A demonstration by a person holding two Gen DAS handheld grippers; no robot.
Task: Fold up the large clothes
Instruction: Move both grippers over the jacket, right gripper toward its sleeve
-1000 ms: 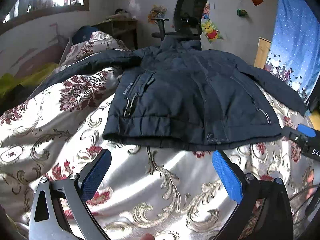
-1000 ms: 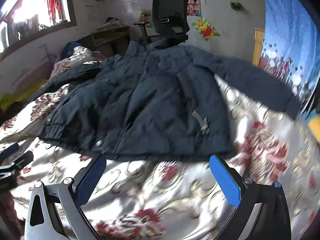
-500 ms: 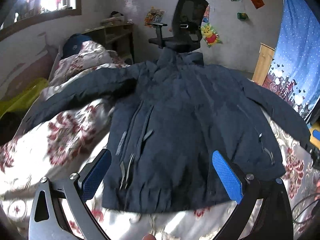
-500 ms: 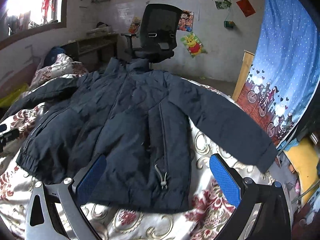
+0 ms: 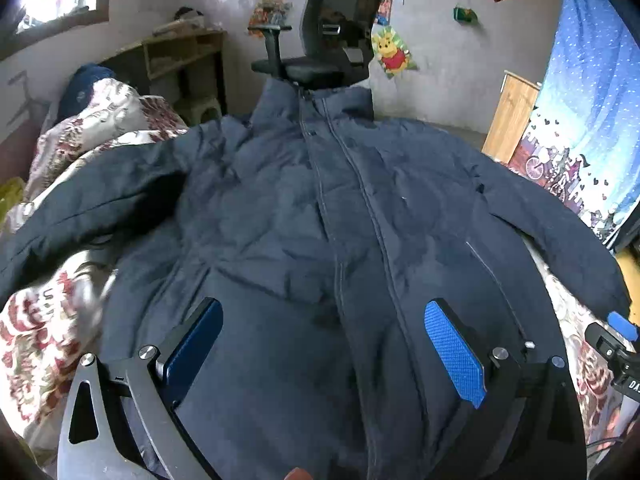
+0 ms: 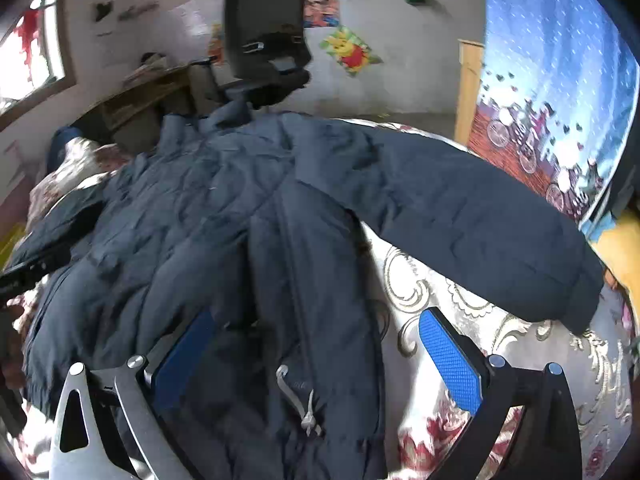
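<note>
Left wrist view: a dark navy padded jacket (image 5: 320, 216) lies front-up and zipped on a bed (image 5: 36, 344) covered in a red-and-cream floral quilt, collar toward 12 o'clock, hem toward 6 o'clock.
Left claw: the left claw (image 5: 324, 344) hovers over the lower front of the jacket, its blue-padded fingers spread wide and pinching nothing; whether the pads touch the cloth cannot be told.
Right wrist view: the right claw (image 6: 316, 356) is likewise spread wide and empty, straddling the jacket's side edge near the hem, one finger over the cloth at 8 o'clock, the other over bare quilt at 4 o'clock.
Sleeves: in the right wrist view one sleeve (image 6: 480, 220) reaches out flat toward 3 o'clock, its cuff near the bed's edge; in the left wrist view the other sleeve (image 5: 92, 200) runs out toward 9 o'clock.
Background: an office chair (image 5: 340, 32) stands at 12 o'clock just past the collar, against a wall with cartoon posters; a blue curtain (image 5: 592, 92) hangs at 2 o'clock.
Progress: the jacket appears laid out and roughly smoothed, with no fold made yet.
Still to do: by this reading, both sleeves must come in across the body and the hem be brought up toward the collar; nearly the whole task remains.
</note>
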